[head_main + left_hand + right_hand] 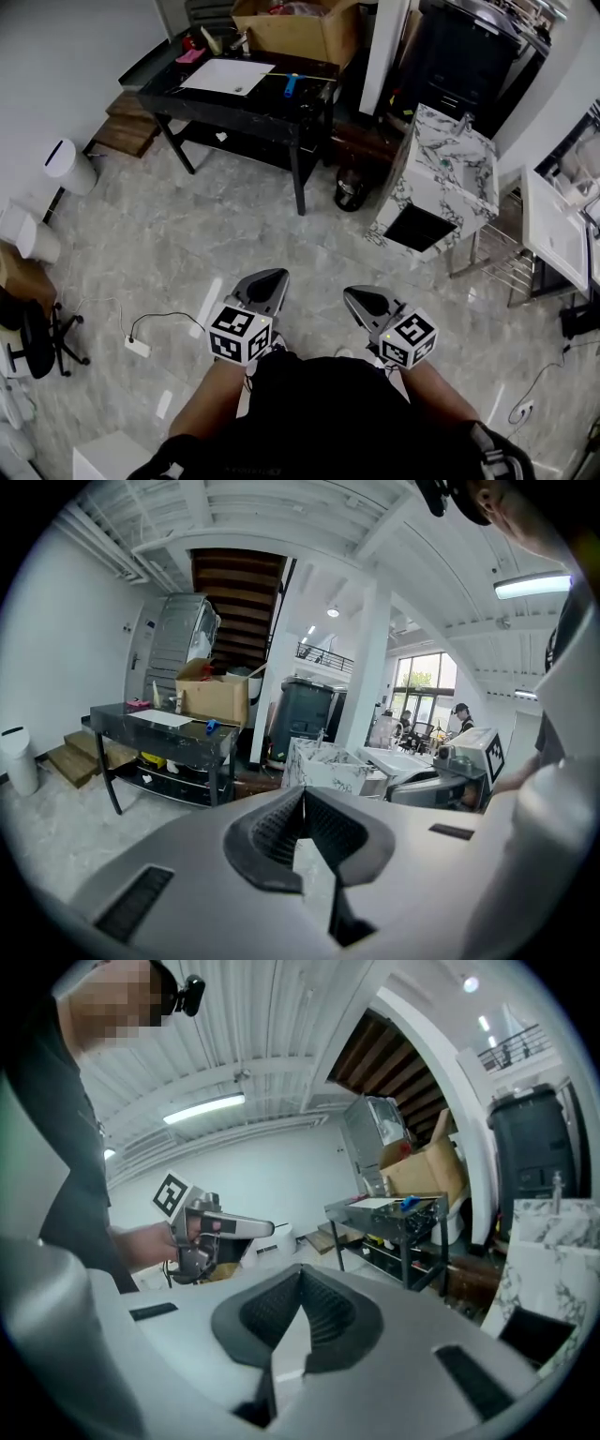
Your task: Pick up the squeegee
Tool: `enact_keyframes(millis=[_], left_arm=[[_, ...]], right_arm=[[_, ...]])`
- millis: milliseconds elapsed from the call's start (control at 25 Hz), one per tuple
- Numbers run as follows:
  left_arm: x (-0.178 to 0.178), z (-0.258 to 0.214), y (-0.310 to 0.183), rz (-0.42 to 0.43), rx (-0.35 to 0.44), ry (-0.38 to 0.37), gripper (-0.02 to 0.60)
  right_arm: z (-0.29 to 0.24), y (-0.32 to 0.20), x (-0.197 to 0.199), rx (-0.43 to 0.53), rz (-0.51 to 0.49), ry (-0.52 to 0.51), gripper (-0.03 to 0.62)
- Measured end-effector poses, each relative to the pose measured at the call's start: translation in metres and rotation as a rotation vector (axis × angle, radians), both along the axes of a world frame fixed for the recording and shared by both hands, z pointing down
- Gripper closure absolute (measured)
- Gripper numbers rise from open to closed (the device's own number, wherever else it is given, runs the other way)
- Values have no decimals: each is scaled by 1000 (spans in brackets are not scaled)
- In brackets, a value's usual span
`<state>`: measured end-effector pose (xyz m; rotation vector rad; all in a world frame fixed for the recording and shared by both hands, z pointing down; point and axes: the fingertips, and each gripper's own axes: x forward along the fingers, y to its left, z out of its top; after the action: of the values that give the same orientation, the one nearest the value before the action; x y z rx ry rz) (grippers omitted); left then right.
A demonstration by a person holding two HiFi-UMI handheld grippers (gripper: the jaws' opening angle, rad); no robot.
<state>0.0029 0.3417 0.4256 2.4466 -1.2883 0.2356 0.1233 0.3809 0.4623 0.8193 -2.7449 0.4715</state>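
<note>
A small blue object (291, 85), possibly the squeegee, lies on the far black table (234, 101) beside a white sheet (228, 76). It also shows as a blue spot in the left gripper view (212, 727) and the right gripper view (409, 1203). Both grippers are held close to the person's body, far from the table. My left gripper (269, 279) (302, 796) is shut with nothing between its jaws. My right gripper (360, 298) (300, 1276) looks shut and empty too. Each gripper sees the other: the right gripper (441, 785) and the left gripper (220, 1230).
A cardboard box (298, 28) stands at the table's far end. To the right is a marble sink cabinet (441, 178), with a small black bin (351, 190) between it and the table. A white bin (69, 167), an office chair (37, 337) and a floor cable (138, 345) lie left.
</note>
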Motion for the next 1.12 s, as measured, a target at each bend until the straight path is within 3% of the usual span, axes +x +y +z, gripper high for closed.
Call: enact_keyframes(millis=[160,440,720,1120], left_arm=[[-32,1,-17,-41,2,-6,565],[-89,9,-26,-50,-28,-28,565],[-129,10,-47,-23,-18,-7,565],[-176,33,-58,16,-69,15,565]], right_arm=[[9,-16,-22,19,-8,83,586],[14,-48,-50,-141,114,-40,585],[16,-60,-102,-132,114,-2,585],[17,-89,-151,-119,167,20,585]])
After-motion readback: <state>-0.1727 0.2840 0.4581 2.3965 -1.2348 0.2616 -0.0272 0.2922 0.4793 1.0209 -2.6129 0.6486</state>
